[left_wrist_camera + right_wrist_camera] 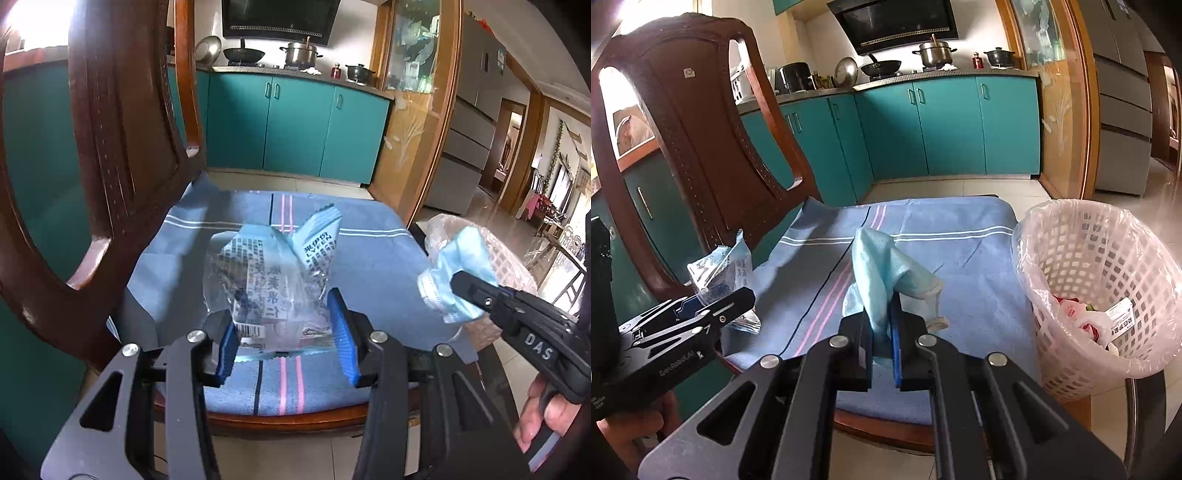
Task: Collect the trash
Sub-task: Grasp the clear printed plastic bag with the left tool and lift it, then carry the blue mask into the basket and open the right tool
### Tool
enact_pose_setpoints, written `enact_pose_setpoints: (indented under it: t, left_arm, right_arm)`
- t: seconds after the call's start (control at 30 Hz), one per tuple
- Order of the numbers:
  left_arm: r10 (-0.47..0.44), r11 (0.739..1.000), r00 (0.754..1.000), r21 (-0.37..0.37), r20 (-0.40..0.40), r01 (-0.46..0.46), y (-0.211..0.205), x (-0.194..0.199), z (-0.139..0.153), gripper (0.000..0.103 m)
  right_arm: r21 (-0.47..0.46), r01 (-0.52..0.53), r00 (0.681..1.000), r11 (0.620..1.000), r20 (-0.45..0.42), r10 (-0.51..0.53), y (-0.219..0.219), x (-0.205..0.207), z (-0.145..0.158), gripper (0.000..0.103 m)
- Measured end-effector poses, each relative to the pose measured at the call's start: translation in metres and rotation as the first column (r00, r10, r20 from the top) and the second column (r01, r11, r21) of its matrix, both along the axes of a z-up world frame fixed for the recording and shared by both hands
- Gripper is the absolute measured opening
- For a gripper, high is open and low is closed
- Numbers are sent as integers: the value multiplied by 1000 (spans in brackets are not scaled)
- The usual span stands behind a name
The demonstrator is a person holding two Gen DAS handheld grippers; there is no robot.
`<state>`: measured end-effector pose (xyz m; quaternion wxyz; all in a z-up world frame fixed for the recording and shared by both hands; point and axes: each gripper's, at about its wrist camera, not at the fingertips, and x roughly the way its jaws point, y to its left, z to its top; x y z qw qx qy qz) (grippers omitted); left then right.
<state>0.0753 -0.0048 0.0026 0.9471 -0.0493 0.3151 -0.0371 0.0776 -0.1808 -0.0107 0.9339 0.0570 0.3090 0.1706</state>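
The wrapper (275,284) is clamped between the pads of the left gripper (288,339), the mask (882,273) pinched in the right gripper (882,354), both above the chair cushion (960,236). The bin (1108,295) stands to the right gripper's right. The thin crinkled wrapper could slip out, or the dangling mask could be snagged on the bin rim.

1 wrapper (269,280), 1 mask (882,273), 1 basket (1100,295), 1 chair (683,147).

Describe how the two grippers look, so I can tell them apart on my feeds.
Both are matte black linkage frames with silver rivets and ribbed blue pads. The left gripper bears white "GenRobot.AI" lettering; the right gripper reads "DAS". Bare hands hold both; no cables visible.
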Motion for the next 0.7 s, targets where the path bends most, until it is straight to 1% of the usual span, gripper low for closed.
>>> enact_pose_setpoints:
  t: [0.17, 0.3, 0.5, 0.57, 0.63, 0.7]
  left_arm:
    - [8, 1000, 1000, 2, -10, -8, 6, 4, -4, 46]
    - [-2, 1000, 1000, 0, -4, 2, 5, 5, -3, 46]
    - [-15, 1000, 1000, 10, -15, 16, 2, 6, -7, 46]
    - [-19, 1000, 1000, 14, -15, 19, 1, 6, -7, 46]
    - [-25, 1000, 1000, 17, -15, 25, -1, 6, -7, 46]
    - [-30, 999, 999, 19, -15, 30, -3, 7, -7, 46]
  right_arm:
    - [-13, -2, 1000, 1000, -4, 2, 0, 1, -3, 8]
    - [-17, -1, 1000, 1000, -9, 1, 0, 2, -5, 8]
    - [-20, 3, 1000, 1000, -9, -3, -1, 4, -5, 8]
    - [-5, 28, 999, 1000, 19, -28, -9, 2, 0, 8]
    - [22, 105, 990, 994, 90, -106, -31, 0, 14, 8]
    - [53, 188, 971, 981, 139, -194, -56, 2, 23, 8]
